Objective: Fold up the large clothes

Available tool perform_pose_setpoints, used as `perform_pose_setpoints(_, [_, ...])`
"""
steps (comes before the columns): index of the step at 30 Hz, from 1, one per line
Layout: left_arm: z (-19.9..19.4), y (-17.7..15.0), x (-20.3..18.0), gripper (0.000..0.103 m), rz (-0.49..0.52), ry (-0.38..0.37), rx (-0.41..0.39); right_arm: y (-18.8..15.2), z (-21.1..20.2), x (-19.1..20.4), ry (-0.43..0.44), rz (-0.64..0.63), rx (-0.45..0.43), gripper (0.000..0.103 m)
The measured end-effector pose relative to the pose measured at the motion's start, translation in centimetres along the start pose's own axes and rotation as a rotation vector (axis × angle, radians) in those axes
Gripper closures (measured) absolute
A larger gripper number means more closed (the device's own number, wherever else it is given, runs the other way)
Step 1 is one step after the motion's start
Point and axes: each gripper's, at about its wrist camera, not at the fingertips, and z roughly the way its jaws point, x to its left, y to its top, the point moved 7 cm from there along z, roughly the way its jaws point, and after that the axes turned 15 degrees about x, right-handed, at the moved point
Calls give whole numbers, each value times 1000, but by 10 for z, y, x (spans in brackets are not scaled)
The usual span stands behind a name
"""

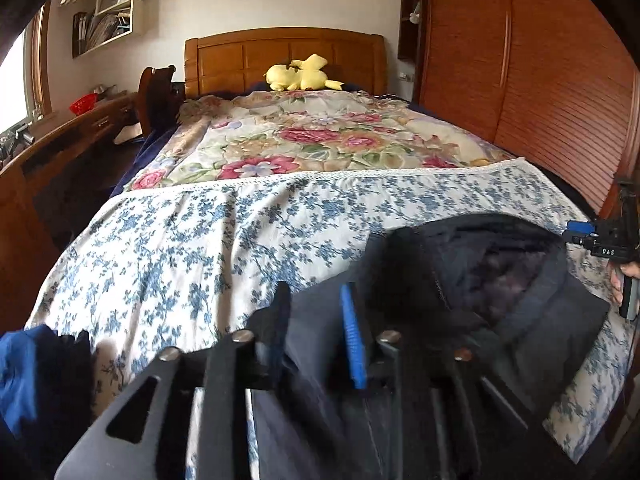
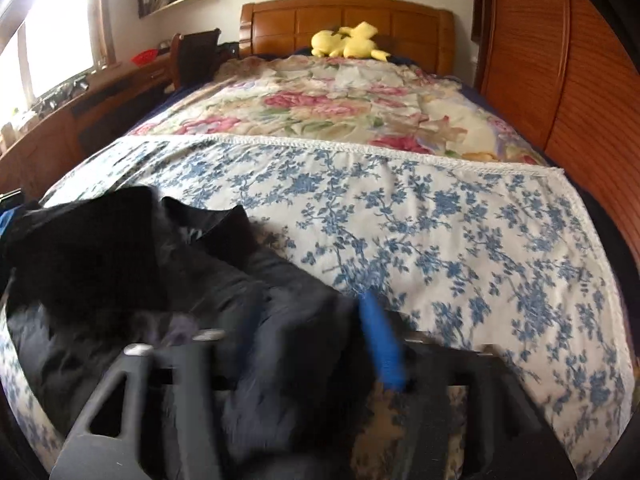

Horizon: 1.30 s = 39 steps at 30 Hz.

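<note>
A dark navy padded jacket (image 1: 500,280) lies bunched on the blue-flowered cloth (image 1: 200,240) at the near end of the bed, lining showing at its open collar. My left gripper (image 1: 316,320) hovers over the jacket's near left part. Its black finger and blue pad stand apart, with dark fabric showing in the gap and no pinch visible. In the right wrist view the jacket (image 2: 120,260) fills the lower left. My right gripper (image 2: 316,328) is open wide over its right edge, blurred. The right gripper (image 1: 600,240) and a hand also show at the left view's right edge.
A yellow plush toy (image 1: 300,74) lies by the wooden headboard on a rose-patterned quilt (image 1: 280,144). A wooden wardrobe (image 1: 540,80) runs along the right of the bed, a desk (image 1: 60,140) along the left. A blue garment (image 1: 24,380) sits at the lower left.
</note>
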Motion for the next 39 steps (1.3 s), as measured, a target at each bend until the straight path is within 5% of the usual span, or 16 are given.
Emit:
perform_pose_setpoints(9, [-9, -71, 7, 69, -36, 0, 70, -68, -26, 14, 56, -6, 50, 42])
perform_pose_setpoints(20, [19, -154, 33, 66, -138, 38, 217, -128, -4, 15, 93, 65, 167, 39])
perform_pose_setpoints(31, [37, -170, 27, 65, -171, -11, 248, -156, 12, 24, 117, 99, 214, 38])
perform_pose_setpoints(33, [39, -172, 25, 78, -163, -4, 262, -157, 13, 25, 138, 104, 219, 43])
perform_pose_setpoints(35, [36, -173, 24, 94, -151, 23, 256, -157, 13, 29, 177, 92, 227, 78])
perform_pose_setpoints(37, [28, -172, 22, 98, -152, 29, 238, -157, 7, 35, 173, 52, 216, 95])
perform_pose_setpoints(39, [16, -171, 20, 100, -151, 41, 219, -156, -2, 42, 155, 15, 187, 98])
